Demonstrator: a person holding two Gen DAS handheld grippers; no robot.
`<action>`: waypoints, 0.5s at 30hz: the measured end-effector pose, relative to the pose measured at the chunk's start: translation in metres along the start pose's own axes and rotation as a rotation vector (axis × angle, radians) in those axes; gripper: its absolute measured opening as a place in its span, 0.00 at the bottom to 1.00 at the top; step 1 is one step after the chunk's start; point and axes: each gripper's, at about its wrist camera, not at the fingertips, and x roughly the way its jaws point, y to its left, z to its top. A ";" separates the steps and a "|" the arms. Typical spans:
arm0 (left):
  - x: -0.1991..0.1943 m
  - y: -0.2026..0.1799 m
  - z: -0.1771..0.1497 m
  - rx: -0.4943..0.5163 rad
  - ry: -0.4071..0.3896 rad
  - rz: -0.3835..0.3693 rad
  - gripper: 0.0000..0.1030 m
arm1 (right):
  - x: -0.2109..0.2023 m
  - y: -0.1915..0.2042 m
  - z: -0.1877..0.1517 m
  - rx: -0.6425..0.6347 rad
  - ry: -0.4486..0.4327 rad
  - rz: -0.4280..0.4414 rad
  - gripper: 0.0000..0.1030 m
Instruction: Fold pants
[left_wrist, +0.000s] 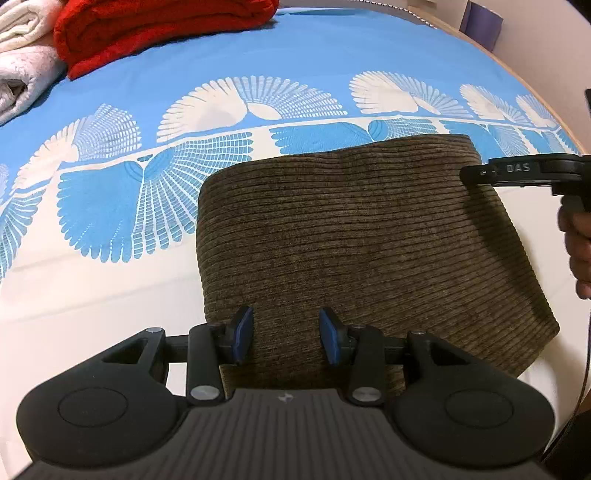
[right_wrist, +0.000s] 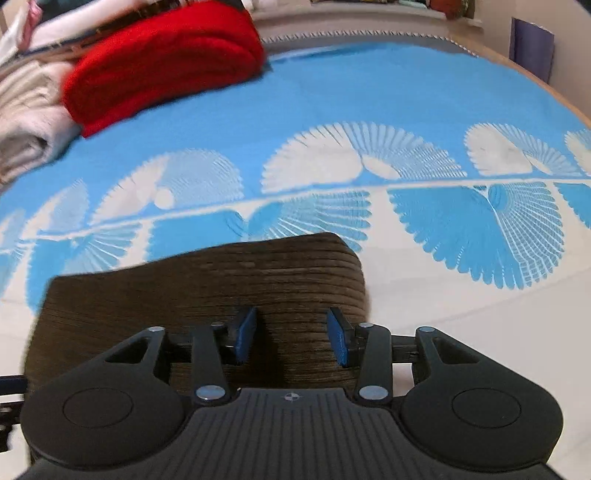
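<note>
Blue-padded fingers of the left gripper (left_wrist: 286, 334) stand part open just over the near edge of the folded brown corduroy pants (left_wrist: 369, 236), nothing pinched between them. Seen from its own wrist camera, the right gripper (right_wrist: 293, 335) is likewise part open and empty, poised above the near right portion of the same bundle; from the left wrist view its arm and the person's hand (left_wrist: 578, 254) reach in at the bundle's far right corner.

The pants lie as a compact rectangle on the white part of the bedsheet (left_wrist: 92, 295), the ribs running crosswise, so the folding looks nearly done. If one more fold is meant, each claw should probably come down on the near edge at its own corner, take all layers at once, and carry the edge over evenly so the stack does not skew. Thick corduroy may spring back, so pressing the crease flat would help.

Farther off, a folded red blanket (left_wrist: 159, 33) and pale rolled towels (left_wrist: 22, 59) sit at the far left, well apart from the pants. Nothing stands between the claws and the cloth.
</note>
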 end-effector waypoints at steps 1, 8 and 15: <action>0.001 0.001 0.000 -0.002 0.001 -0.002 0.44 | 0.003 0.000 -0.001 0.002 0.008 -0.006 0.47; 0.006 0.005 0.001 -0.013 0.012 -0.008 0.45 | 0.015 0.005 -0.001 0.010 0.032 -0.023 0.49; -0.020 0.026 0.011 -0.141 -0.122 -0.058 0.45 | 0.006 0.000 0.001 0.046 0.030 -0.013 0.50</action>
